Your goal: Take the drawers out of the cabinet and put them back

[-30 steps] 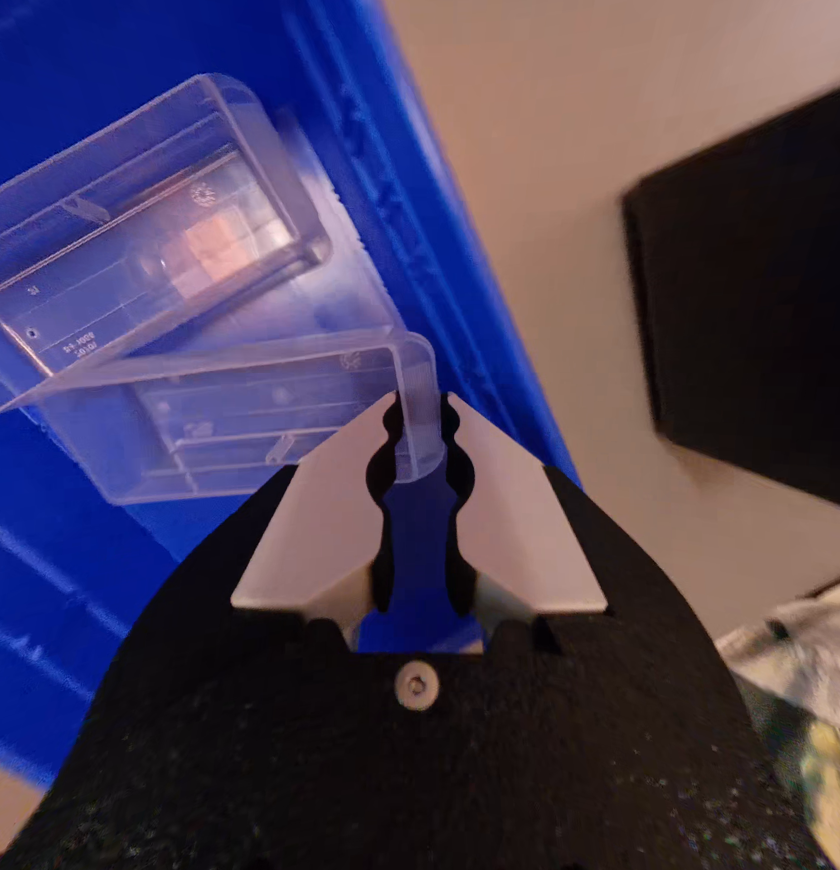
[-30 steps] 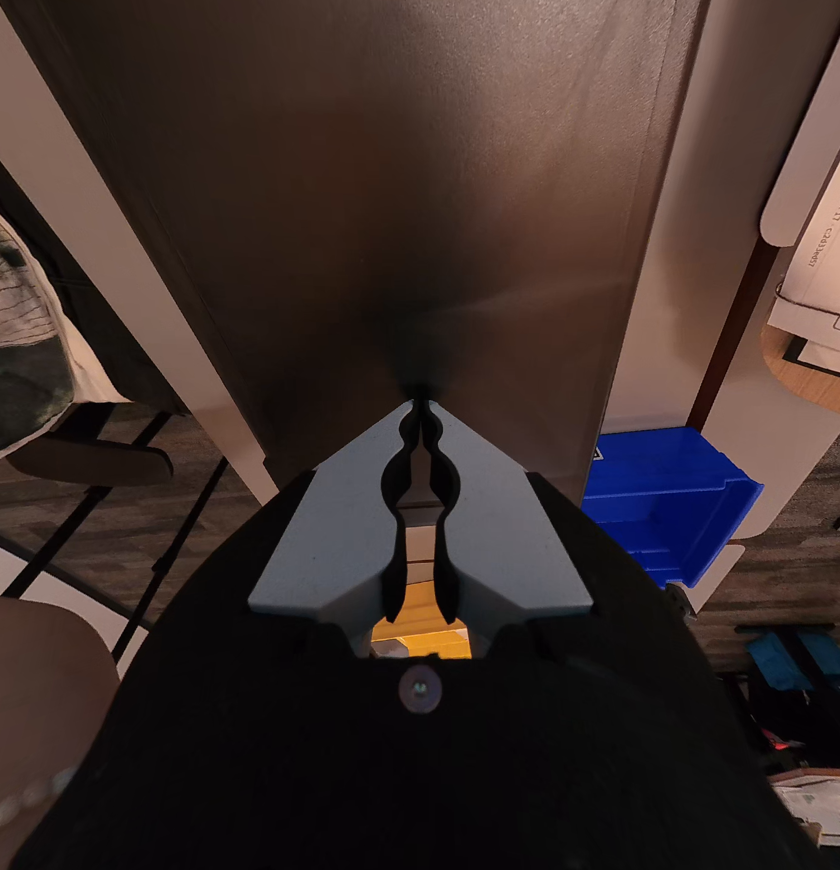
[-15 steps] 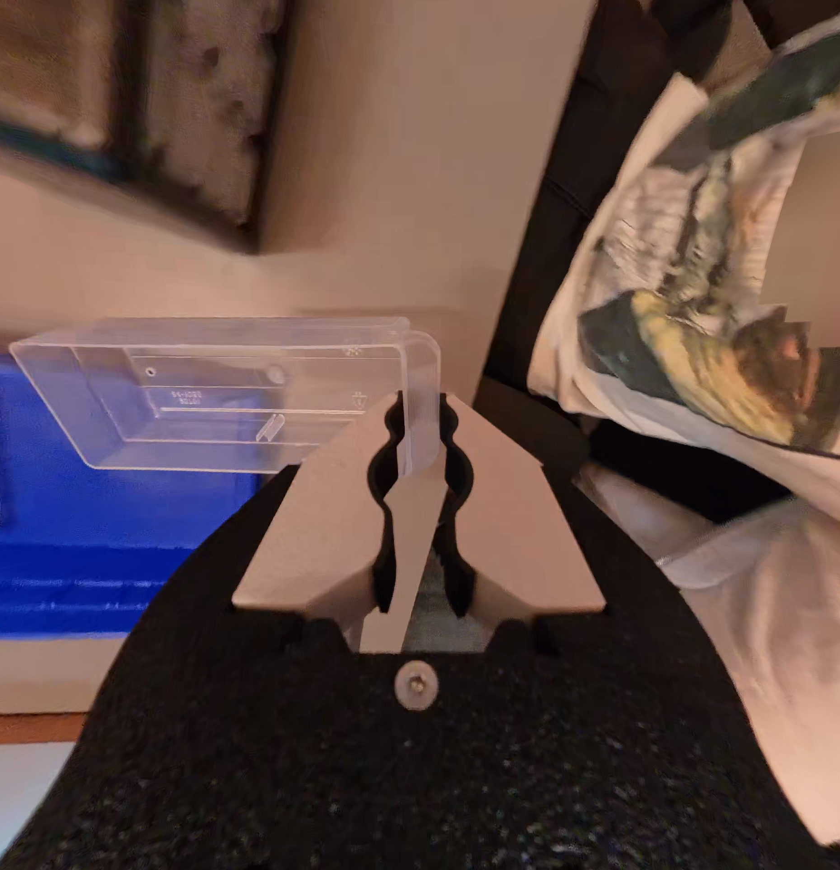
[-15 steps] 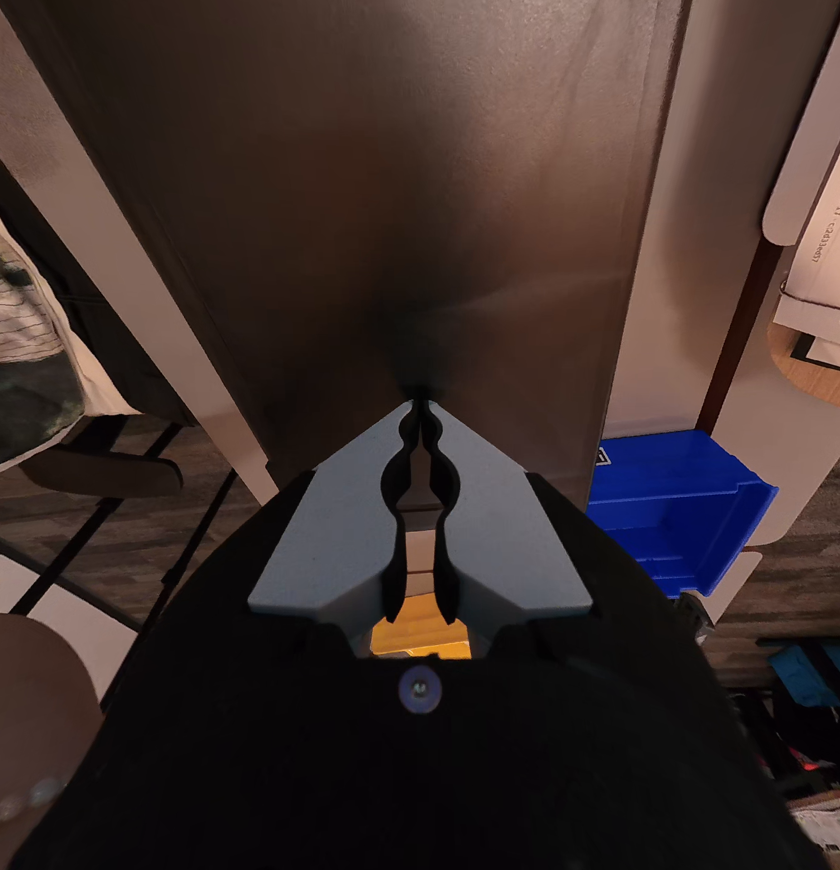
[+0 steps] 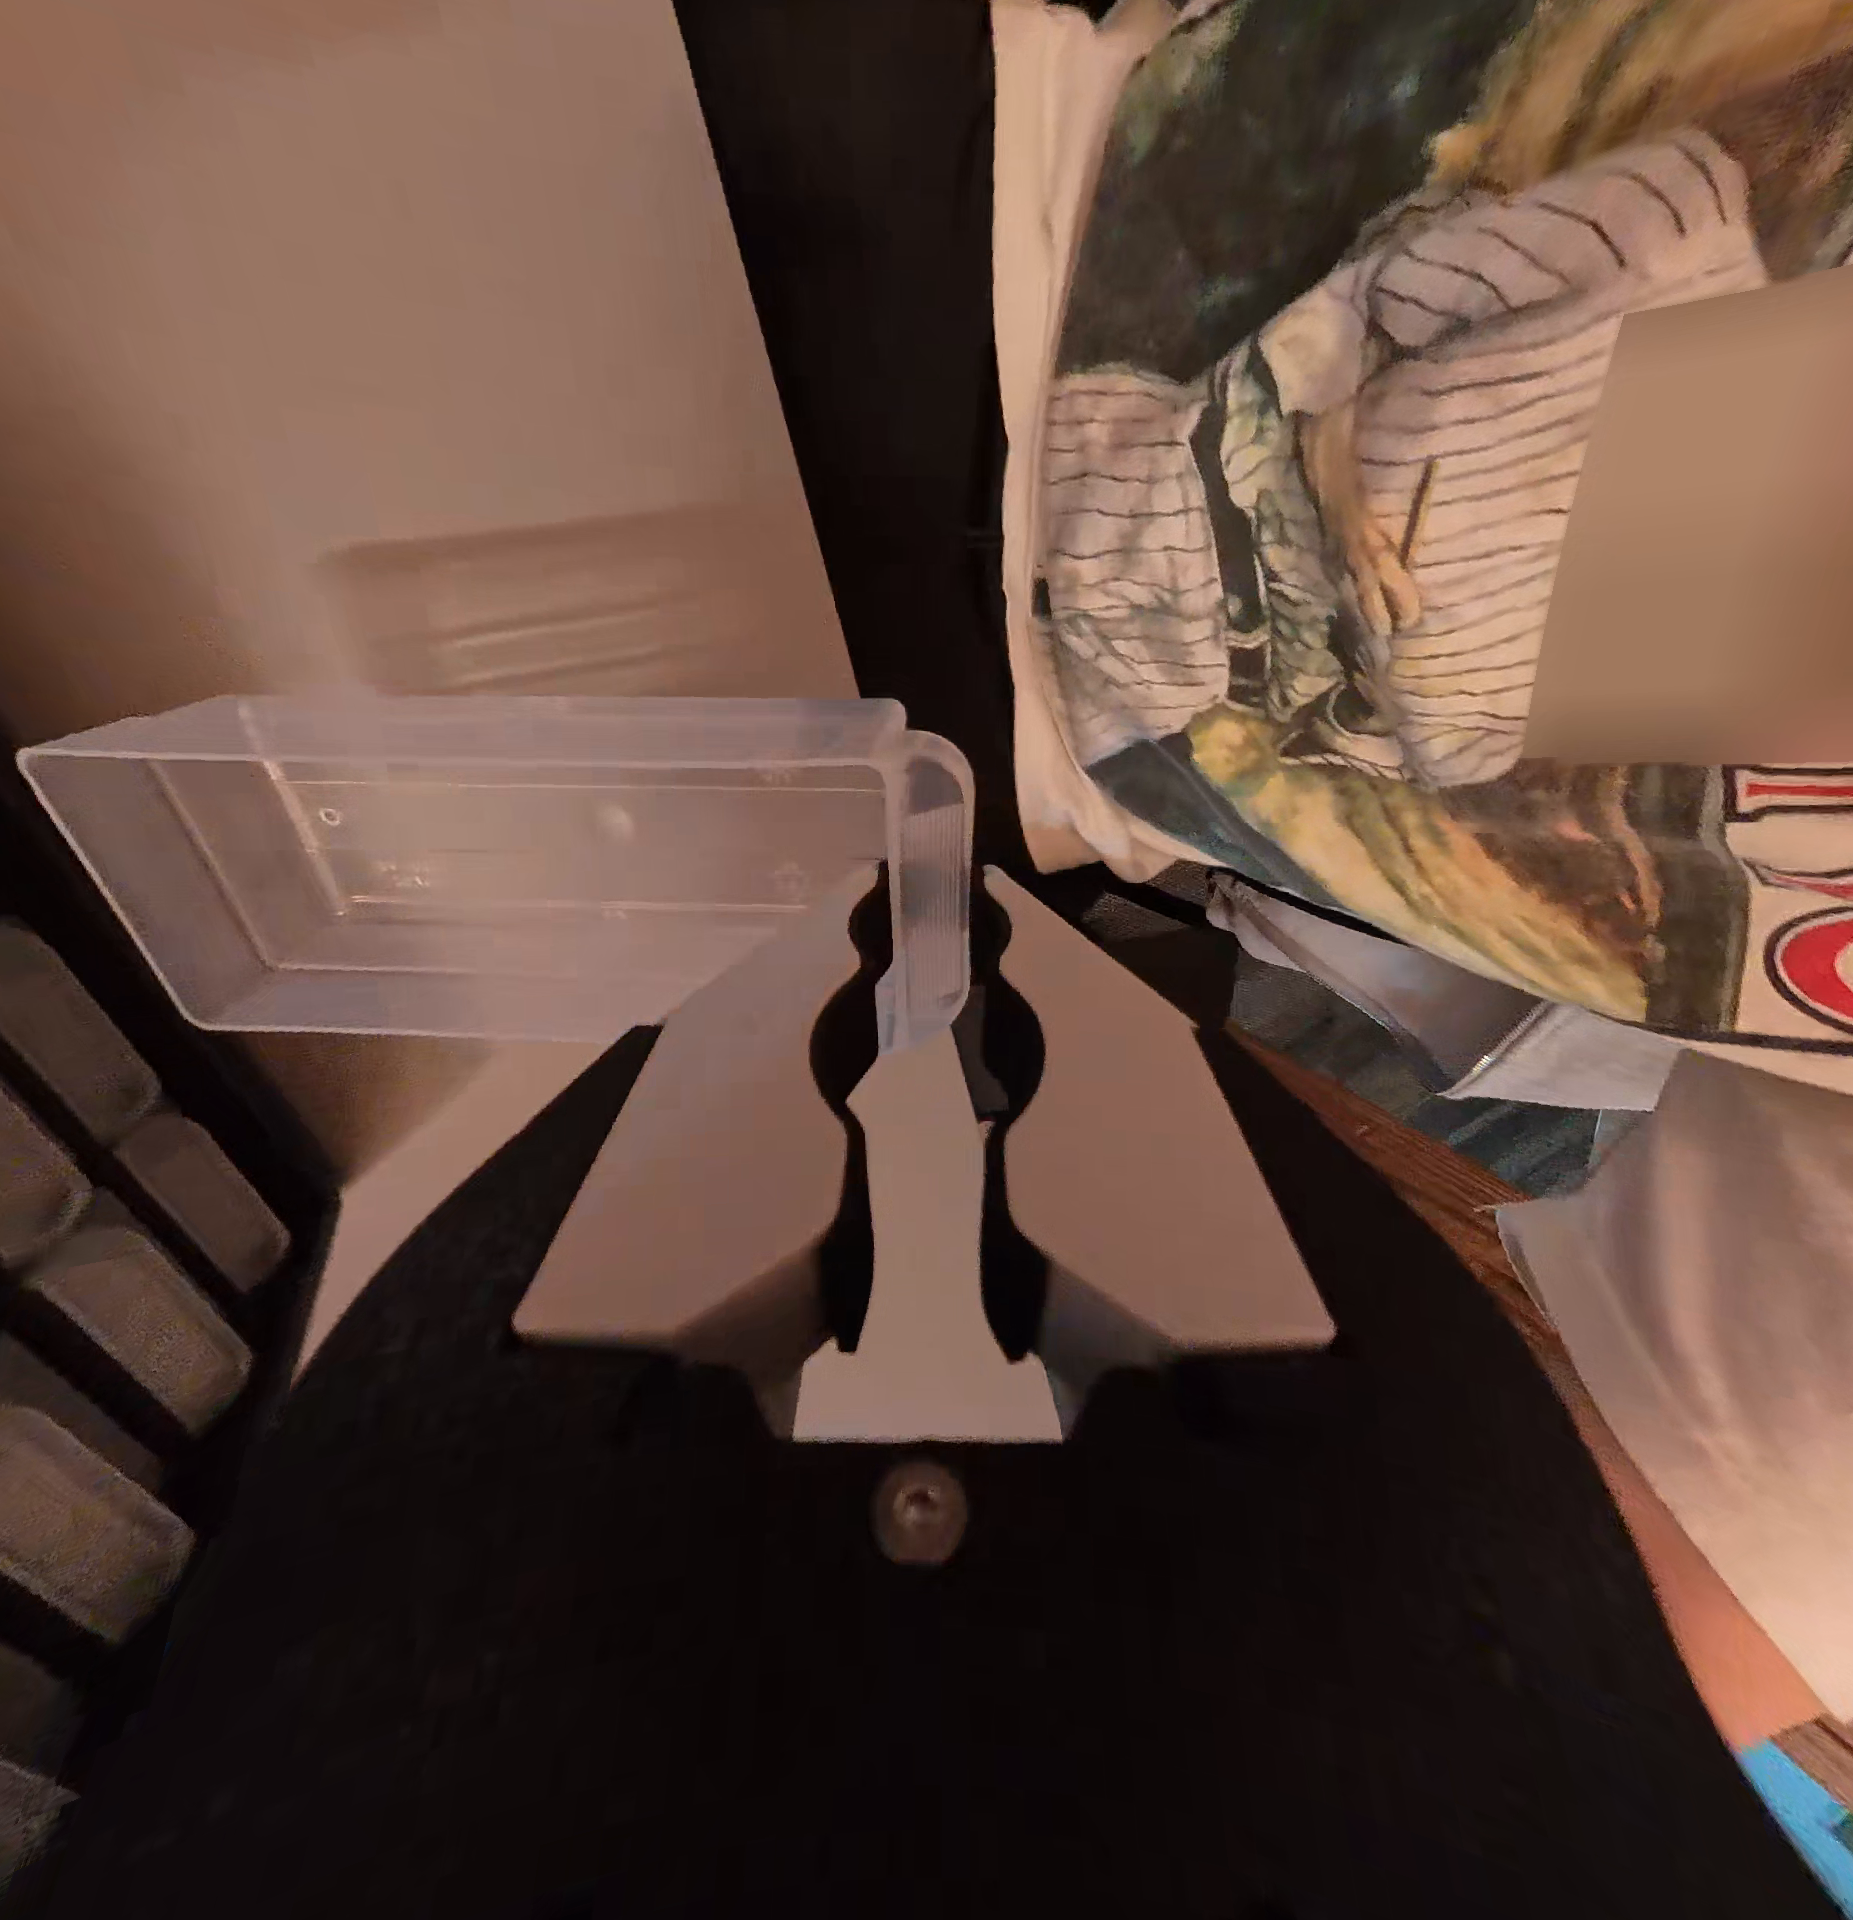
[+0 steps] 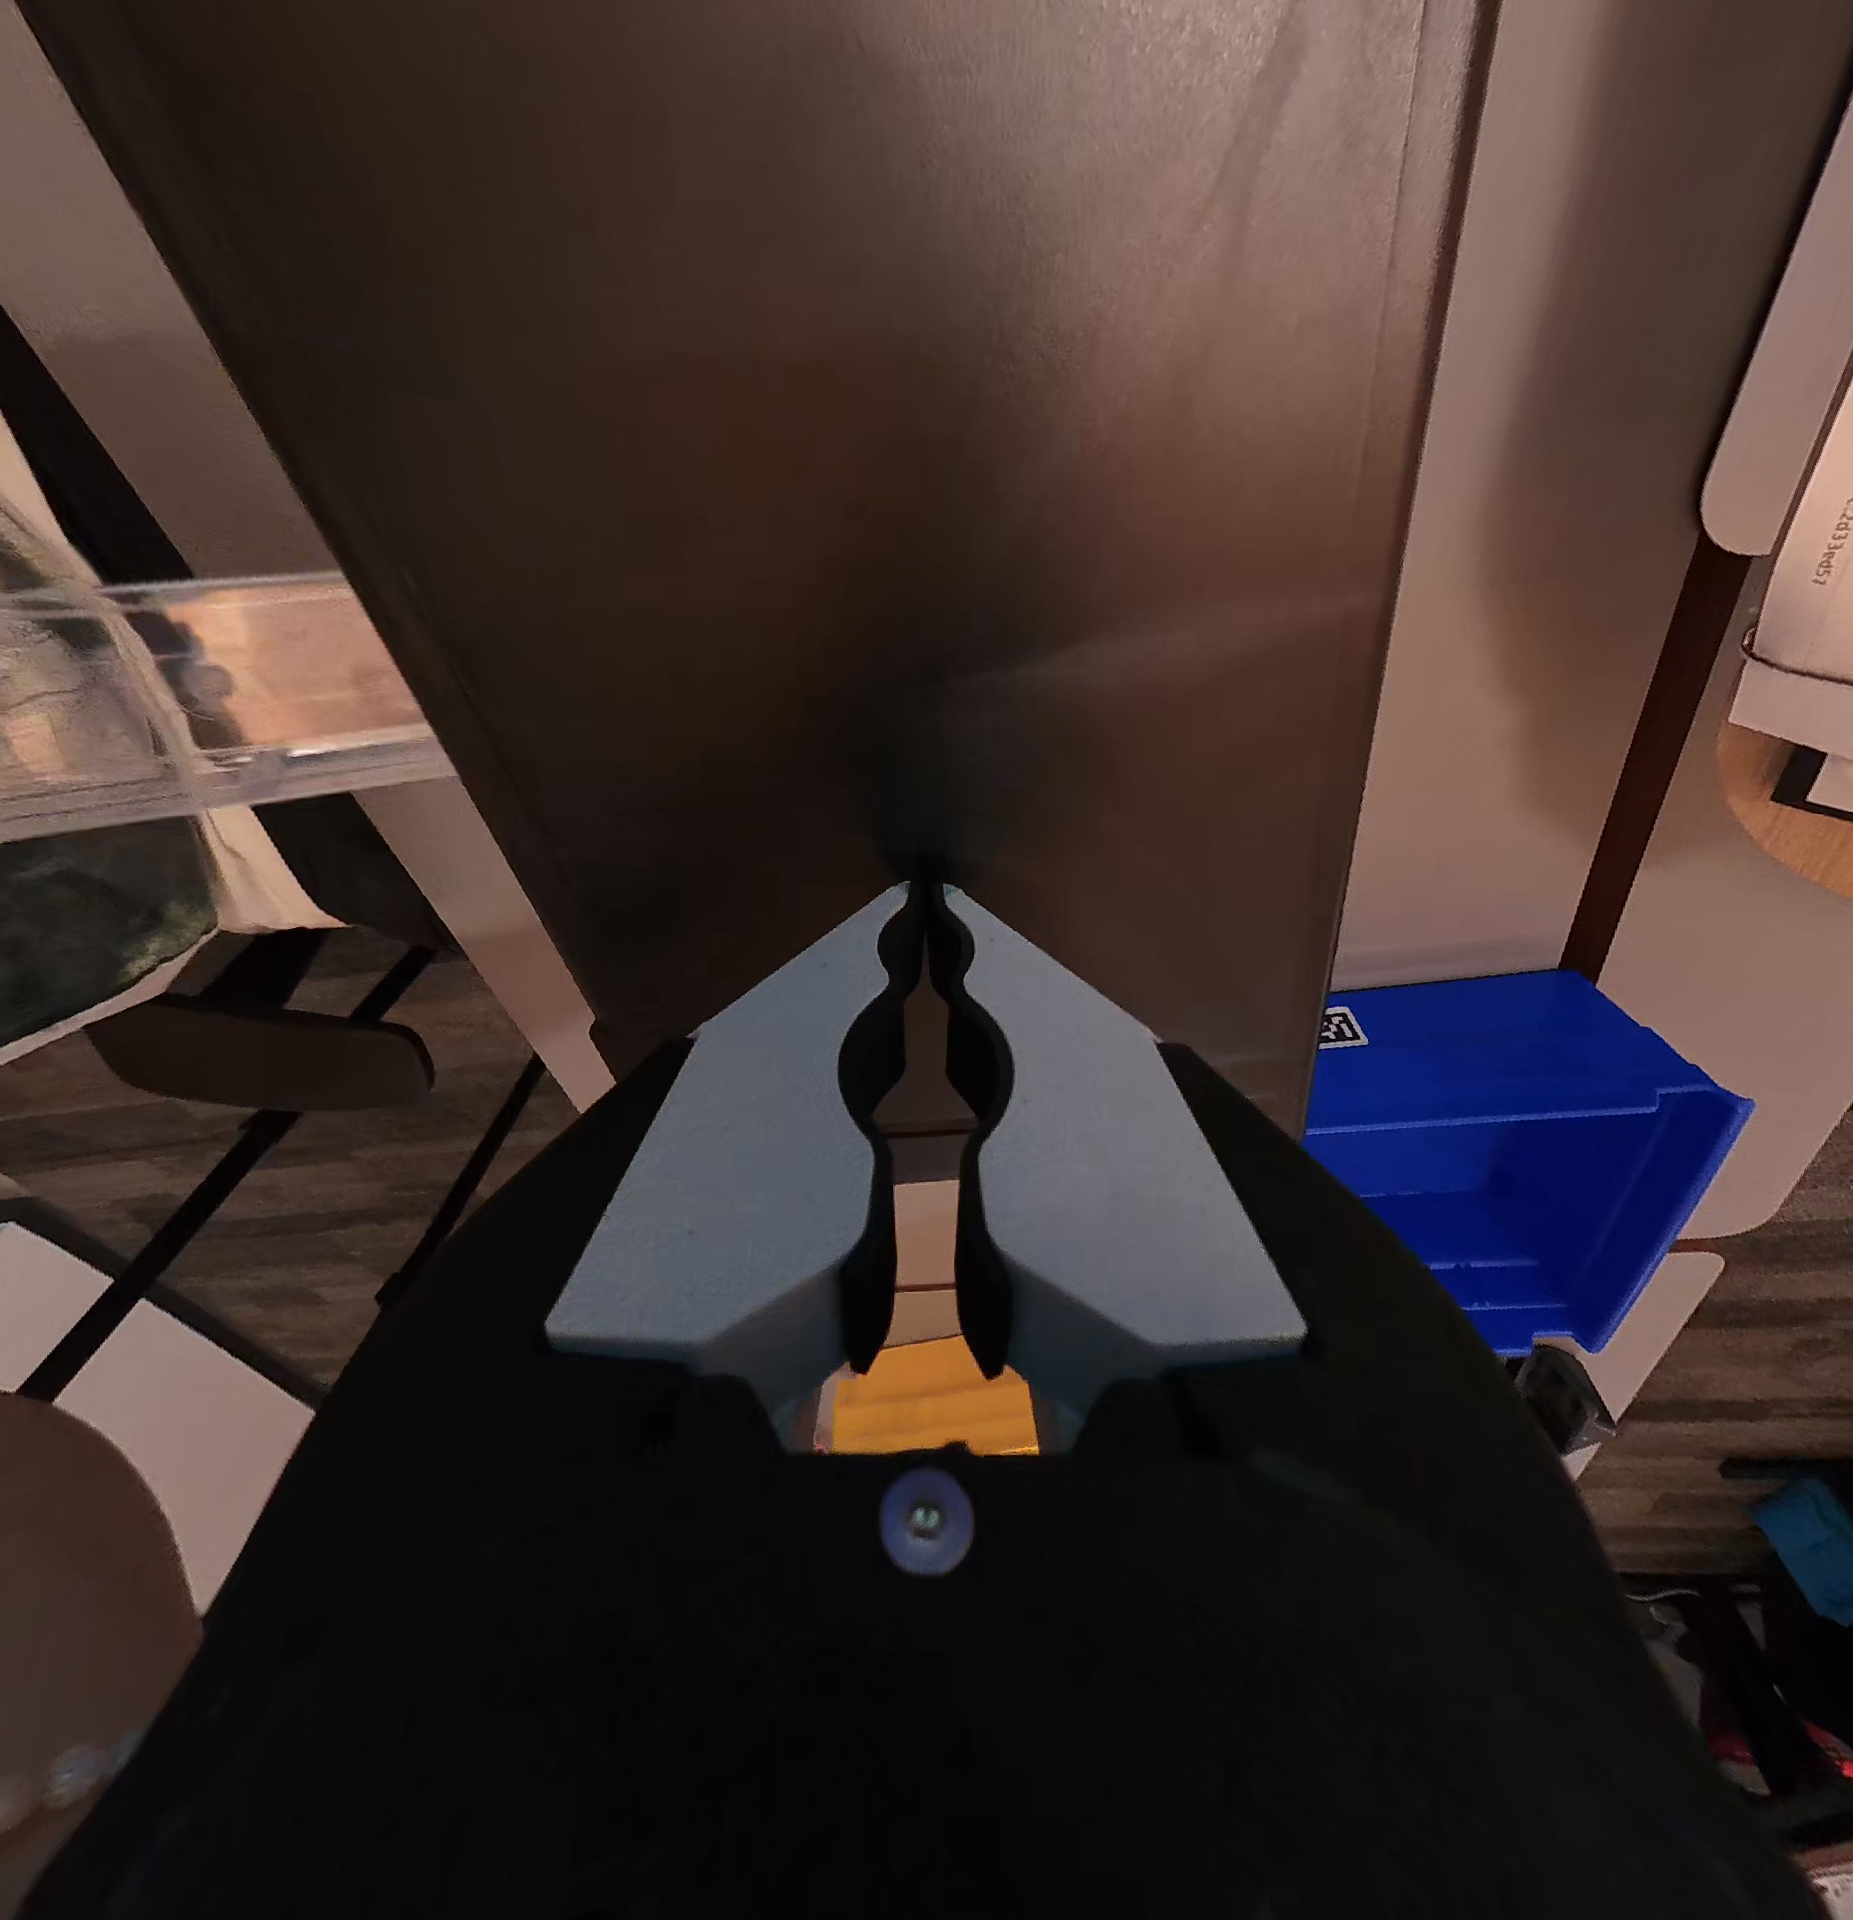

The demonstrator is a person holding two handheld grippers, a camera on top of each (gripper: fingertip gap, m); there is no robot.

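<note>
Pinching a clear drawer (image 5: 465, 883) sideways, left gripper (image 5: 927, 883); right gripper (image 6: 924, 894) closed.

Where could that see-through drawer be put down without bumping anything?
The best bare patch is the pale surface beyond the clear drawer, which the left claw pinches by its handle. It is bordered by the cabinet on the left and a dark strip on the right. The right side is crowded with the person's shirt.
</note>
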